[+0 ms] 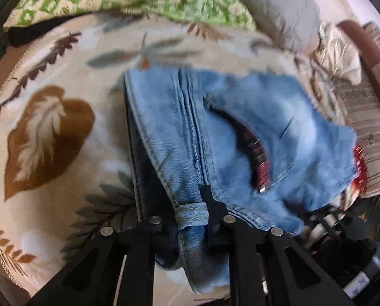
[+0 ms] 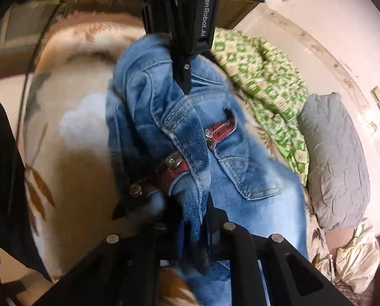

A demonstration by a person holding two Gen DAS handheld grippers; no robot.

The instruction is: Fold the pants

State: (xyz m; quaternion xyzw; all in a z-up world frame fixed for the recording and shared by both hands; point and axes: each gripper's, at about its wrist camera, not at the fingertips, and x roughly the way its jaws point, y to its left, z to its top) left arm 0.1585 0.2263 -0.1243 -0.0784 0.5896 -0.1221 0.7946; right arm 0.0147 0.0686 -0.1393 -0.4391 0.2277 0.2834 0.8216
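Note:
Light blue jeans (image 1: 240, 132) with a red studded belt (image 1: 260, 163) lie partly lifted over a cream blanket with a leaf print (image 1: 49, 140). My left gripper (image 1: 190, 211) is shut on the jeans' waistband at a belt loop. In the right wrist view my right gripper (image 2: 200, 219) is shut on the jeans (image 2: 253, 204) near the belt (image 2: 169, 173). The left gripper (image 2: 184, 81) shows there at the top, pinching the bunched denim from above. Both ends of the waist are held close together above the bed.
A green and cream patterned quilt (image 2: 261, 76) lies bunched at the far side of the bed. A grey pillow (image 2: 335, 160) rests by the pink wall. A striped cushion (image 1: 368, 132) lies at the right edge. The bed edge (image 2: 9, 168) is at the left.

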